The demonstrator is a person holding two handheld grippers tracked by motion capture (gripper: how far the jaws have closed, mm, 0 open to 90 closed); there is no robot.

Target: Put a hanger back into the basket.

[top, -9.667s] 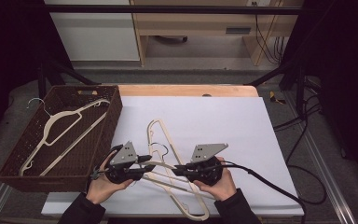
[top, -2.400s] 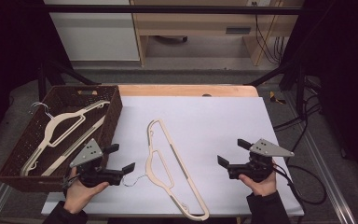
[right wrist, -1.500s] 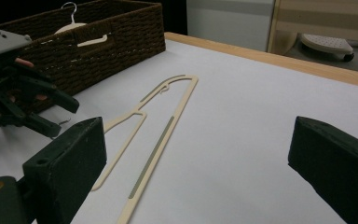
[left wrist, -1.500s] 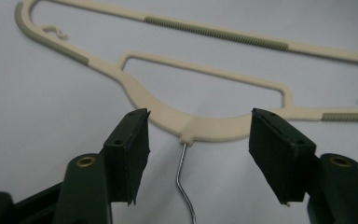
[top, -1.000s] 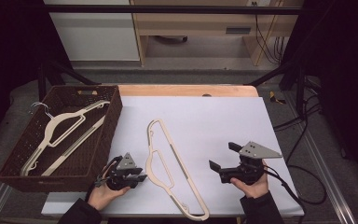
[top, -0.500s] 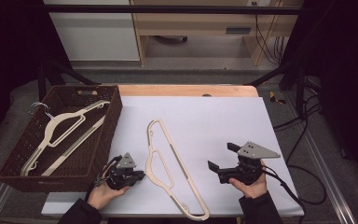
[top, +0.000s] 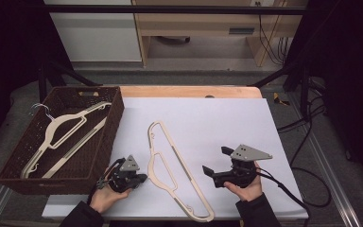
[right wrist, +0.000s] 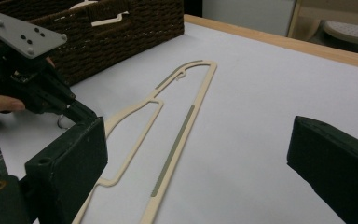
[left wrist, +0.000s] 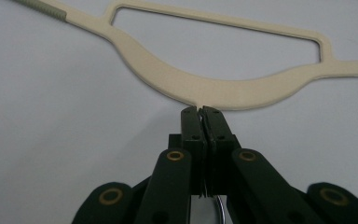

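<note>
Left gripper point(top: 131, 177): held in the left hand point(top: 105, 197) near the front of the tabletop point(top: 227, 118), between basket and loose hanger. In the left gripper view its jaws are pressed together, nothing visible between them; the tips sit at the hanger's curved neck edge, contact cannot be told.
Right gripper point(top: 217, 161): held in the right hand point(top: 248, 189), right of the hanger; jaws spread wide and empty, clear of the hanger.
Loose hanger point(top: 170, 165): cream, flat on the white tabletop, running diagonally between the two grippers.
Basket point(top: 111, 130): dark wicker, left end of the tabletop, holding a second cream hanger point(top: 61, 130).
</note>
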